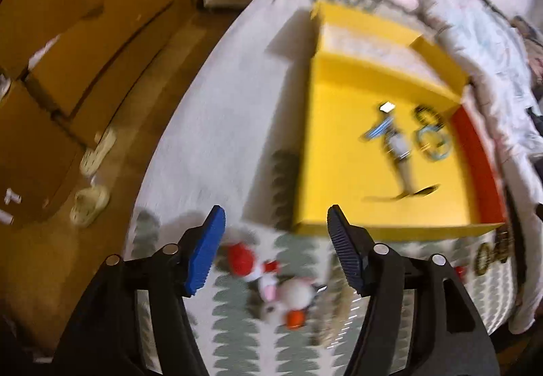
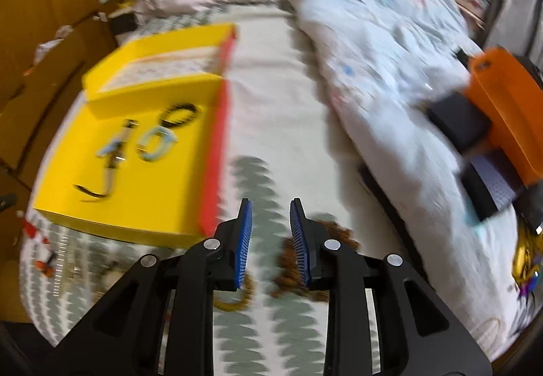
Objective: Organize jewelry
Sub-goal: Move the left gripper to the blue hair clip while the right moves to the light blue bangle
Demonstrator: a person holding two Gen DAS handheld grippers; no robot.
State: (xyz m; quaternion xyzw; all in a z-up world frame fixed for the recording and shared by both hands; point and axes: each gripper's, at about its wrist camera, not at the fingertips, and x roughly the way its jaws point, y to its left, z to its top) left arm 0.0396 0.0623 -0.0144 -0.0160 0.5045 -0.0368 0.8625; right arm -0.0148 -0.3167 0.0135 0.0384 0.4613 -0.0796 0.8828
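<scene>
A yellow box (image 1: 339, 145) with a red side lies open on the bed; it also shows in the right wrist view (image 2: 68, 172). Inside lie a black ring-shaped band (image 1: 424, 113), a light blue band (image 1: 432, 145) and a blue and white strand (image 1: 395, 145). My left gripper (image 1: 276, 250) is open and empty above red, white and orange trinkets (image 1: 271, 287) on the sheet. My right gripper (image 2: 271, 240) is open and empty above a brown beaded bracelet (image 2: 288, 267). Both views are blurred.
A dark chain piece (image 1: 492, 250) lies on the sheet right of the box. A rumpled duvet (image 2: 373, 53) covers the right of the bed. An orange and black device (image 2: 499, 111) rests on it. Slippers (image 1: 91, 179) lie on the wooden floor at the left.
</scene>
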